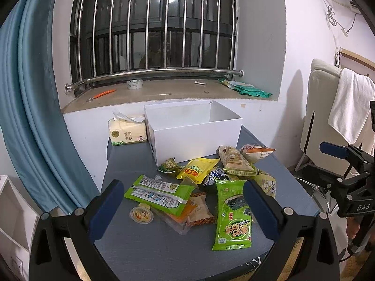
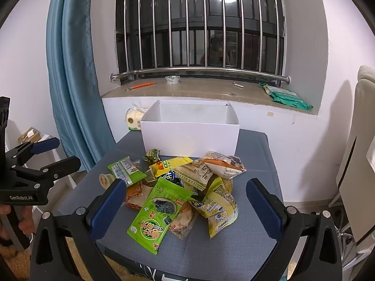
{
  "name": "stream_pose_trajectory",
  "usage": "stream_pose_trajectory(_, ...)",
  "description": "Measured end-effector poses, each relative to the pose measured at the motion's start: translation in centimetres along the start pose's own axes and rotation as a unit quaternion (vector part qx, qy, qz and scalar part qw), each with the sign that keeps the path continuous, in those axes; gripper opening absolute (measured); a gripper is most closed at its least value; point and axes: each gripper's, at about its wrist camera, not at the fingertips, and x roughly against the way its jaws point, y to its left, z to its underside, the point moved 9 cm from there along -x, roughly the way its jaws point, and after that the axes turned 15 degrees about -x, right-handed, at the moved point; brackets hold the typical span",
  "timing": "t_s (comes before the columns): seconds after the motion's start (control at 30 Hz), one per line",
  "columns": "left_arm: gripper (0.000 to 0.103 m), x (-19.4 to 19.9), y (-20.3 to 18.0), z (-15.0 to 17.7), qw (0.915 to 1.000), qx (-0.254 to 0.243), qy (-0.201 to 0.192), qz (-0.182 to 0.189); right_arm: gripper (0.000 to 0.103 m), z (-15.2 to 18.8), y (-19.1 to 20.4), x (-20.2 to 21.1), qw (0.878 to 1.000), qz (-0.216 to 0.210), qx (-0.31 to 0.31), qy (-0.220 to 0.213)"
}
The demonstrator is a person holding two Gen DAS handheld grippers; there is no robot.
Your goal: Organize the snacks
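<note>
Your left gripper (image 1: pixel 182 201) and right gripper (image 2: pixel 187 201) hover level above the grey table (image 2: pixel 262 154), both spread wide and holding nothing. The loose pile of snack packets (image 2: pixel 187 182) lies between them and the empty white cardboard box (image 2: pixel 189 138).

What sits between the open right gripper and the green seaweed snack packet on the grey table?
Nothing visible. The green seaweed snack packet lies atop the pile's near edge, directly ahead of the right gripper, jaws open and empty.

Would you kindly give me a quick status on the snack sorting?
Left gripper and right gripper open, holding nothing. Snack pile loose on table, white box looks empty. Nothing blocking the box.
</note>
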Motion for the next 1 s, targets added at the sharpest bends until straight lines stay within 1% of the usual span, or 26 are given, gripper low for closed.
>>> stream_pose_trajectory(0.1, 0.103, 0.11, -0.03, -0.03, 1.0000, 0.001, -0.002, 0.004, 0.103, 0.13, 0.14, -0.01, 1.000, 0.000, 0.002, 0.002)
stream_pose_trajectory(0.27, 0.103, 0.12, 0.08, -0.10, 1.0000, -0.003, 0.000, -0.002, 0.103, 0.12, 0.26, 0.00, 1.000, 0.000, 0.004, 0.003)
stream_pose_trajectory(0.4, 0.103, 0.02, 0.07, -0.08, 1.0000, 0.000, 0.002, 0.001, 0.103, 0.10, 0.22, 0.01, 1.000, -0.001, 0.003, 0.003)
stream_pose_trajectory(0.5, 0.103, -0.03, 0.14, -0.03, 1.0000, -0.002, 0.004, -0.004, 0.103, 0.12, 0.23, 0.02, 1.000, -0.001, 0.003, 0.004)
stream_pose_trajectory(1.0, 0.103, -0.19, 0.23, 0.24, 1.0000, -0.003, 0.007, -0.004, 0.103, 0.17, 0.06, -0.10, 1.000, 0.000, 0.004, 0.007)
